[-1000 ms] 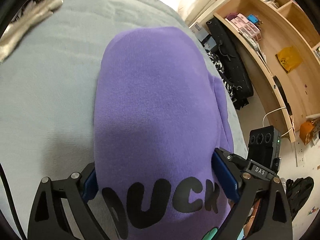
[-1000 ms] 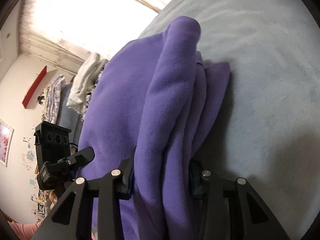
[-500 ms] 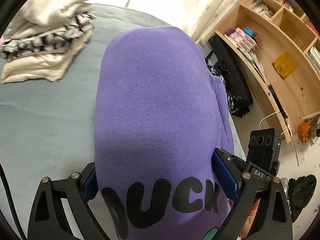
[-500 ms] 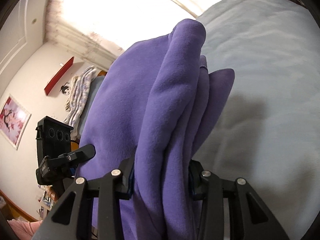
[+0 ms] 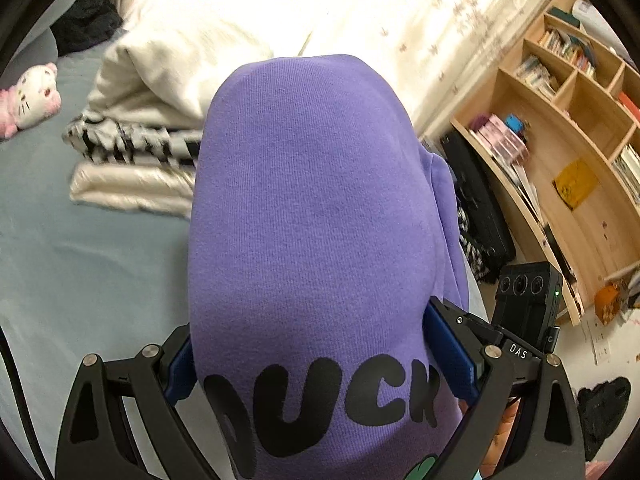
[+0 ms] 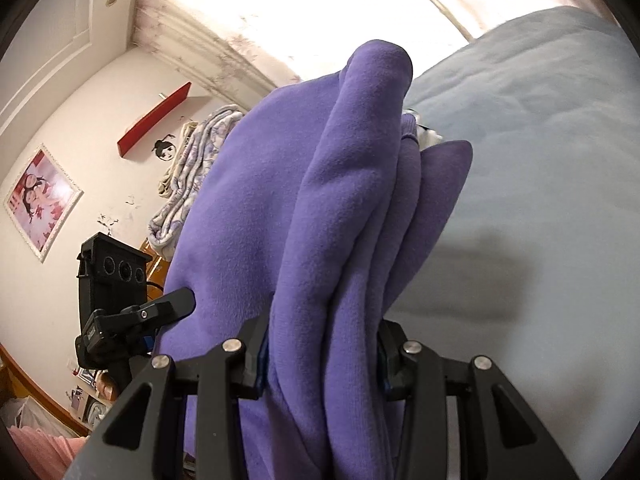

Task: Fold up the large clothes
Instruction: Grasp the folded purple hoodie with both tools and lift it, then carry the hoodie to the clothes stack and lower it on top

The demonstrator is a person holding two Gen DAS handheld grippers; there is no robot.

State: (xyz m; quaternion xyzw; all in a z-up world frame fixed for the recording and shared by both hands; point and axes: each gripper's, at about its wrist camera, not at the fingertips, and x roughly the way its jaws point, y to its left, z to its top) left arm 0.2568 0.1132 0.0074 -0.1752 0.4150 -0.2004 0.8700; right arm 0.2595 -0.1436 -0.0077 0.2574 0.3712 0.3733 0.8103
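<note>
A folded purple sweatshirt (image 5: 312,208) with black "DUCK" lettering hangs lifted above the grey-blue bed (image 5: 80,264). My left gripper (image 5: 312,356) is shut on it, the thick folded cloth filling the space between the blue pads. In the right wrist view the same purple sweatshirt (image 6: 344,208) bunches in several layers between my right gripper's (image 6: 320,364) jaws, which are shut on it. The other gripper (image 6: 120,304) shows at the left of that view, holding the far edge. A dark shadow of the cloth lies on the bed (image 6: 540,184).
A stack of folded clothes (image 5: 140,148), cream and black-and-white, sits on the bed ahead, with a white plush toy (image 5: 28,100) at far left. A wooden bookshelf (image 5: 560,148) stands to the right. Dark bags lie on the floor by it.
Both grippers have risen and swung forward with the sweatshirt held. The folded stack and plush toy have come into the left view; the right view now shows more wall and window.
</note>
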